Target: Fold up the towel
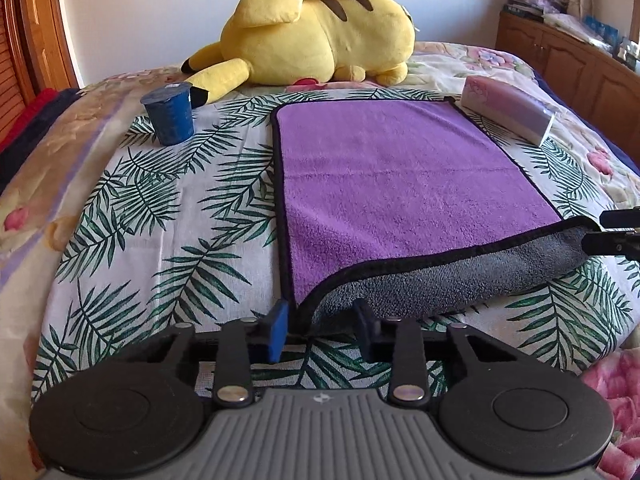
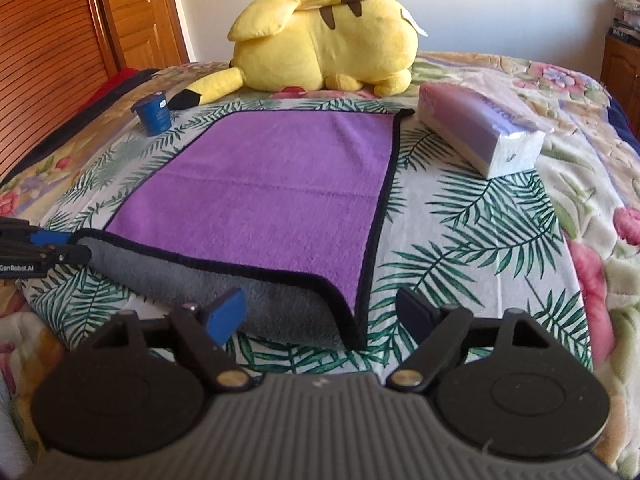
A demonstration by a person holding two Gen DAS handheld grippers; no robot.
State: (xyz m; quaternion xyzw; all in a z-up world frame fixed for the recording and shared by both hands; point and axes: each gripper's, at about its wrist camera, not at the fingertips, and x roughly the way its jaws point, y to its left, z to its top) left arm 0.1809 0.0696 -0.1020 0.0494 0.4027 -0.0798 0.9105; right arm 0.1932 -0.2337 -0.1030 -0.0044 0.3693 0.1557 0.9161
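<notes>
Fluffy matt cloth towel (image 1: pixel 400 184), plush toy (image 1: pixel 320 32)

A purple towel (image 1: pixel 400 184) with a black stitched border lies spread flat on a leaf-patterned sheet over the bed, its plush face up and its long sides running away toward the far end. Along the near edge, the fabric is turned up and rolled back on itself in a soft bulge, exposing a grey underside (image 2: pixel 208 280). The far corners lie flat; the black trim curves where the near edge lifts.
</notes>
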